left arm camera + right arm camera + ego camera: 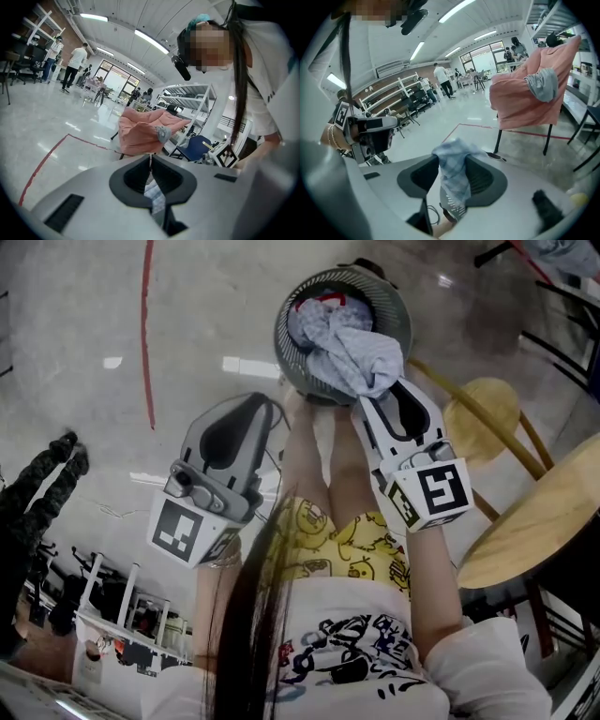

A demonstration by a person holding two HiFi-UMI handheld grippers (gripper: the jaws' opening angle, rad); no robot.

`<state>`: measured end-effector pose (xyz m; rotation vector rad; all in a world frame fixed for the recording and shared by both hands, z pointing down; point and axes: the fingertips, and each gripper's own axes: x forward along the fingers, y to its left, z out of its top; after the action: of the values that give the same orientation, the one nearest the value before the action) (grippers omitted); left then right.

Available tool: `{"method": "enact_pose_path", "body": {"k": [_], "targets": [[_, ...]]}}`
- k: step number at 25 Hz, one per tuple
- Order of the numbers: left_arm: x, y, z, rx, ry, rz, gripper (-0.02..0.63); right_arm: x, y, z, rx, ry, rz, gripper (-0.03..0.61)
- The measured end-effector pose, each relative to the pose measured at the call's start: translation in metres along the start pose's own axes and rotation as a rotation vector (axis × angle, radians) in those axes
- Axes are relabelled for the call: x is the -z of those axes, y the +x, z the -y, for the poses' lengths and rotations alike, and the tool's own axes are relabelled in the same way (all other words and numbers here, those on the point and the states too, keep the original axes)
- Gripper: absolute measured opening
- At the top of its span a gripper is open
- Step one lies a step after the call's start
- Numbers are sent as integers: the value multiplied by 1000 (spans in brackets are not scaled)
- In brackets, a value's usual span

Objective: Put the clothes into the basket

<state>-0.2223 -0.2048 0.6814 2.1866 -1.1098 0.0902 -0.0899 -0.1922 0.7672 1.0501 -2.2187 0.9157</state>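
Note:
A grey mesh basket (286,329) stands on the floor ahead of my legs, with clothes piled in it. A light blue plaid cloth (352,348) lies on top and hangs over the near rim. My right gripper (380,390) is at that rim. Its jaws stand apart in the right gripper view (452,161), and the plaid cloth (454,173) lies bunched loosely between them. My left gripper (275,407) hovers just left of the basket. Its jaws (151,161) are closed, and a strip of the same plaid cloth (154,194) runs down from the slit between them.
Two round wooden stools (483,404) (544,512) stand to the right of the basket. A red line (147,334) runs over the glossy floor at the left. A chair draped in pink fabric (529,93) stands further off, with shelving and people beyond.

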Motion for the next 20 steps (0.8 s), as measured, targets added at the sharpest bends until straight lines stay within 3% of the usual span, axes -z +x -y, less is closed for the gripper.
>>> {"method": "enact_pose_path", "body": {"k": [7, 11, 20], "targets": [[0, -7, 2, -21, 16, -27, 25, 5, -12, 2, 46, -15, -35, 169], [4, -7, 4, -28, 118, -95, 25, -10, -20, 7, 136, -162, -18, 169], [-15, -7, 12, -19, 118, -55, 25, -26, -27, 2, 94, -123, 9, 169]]}}
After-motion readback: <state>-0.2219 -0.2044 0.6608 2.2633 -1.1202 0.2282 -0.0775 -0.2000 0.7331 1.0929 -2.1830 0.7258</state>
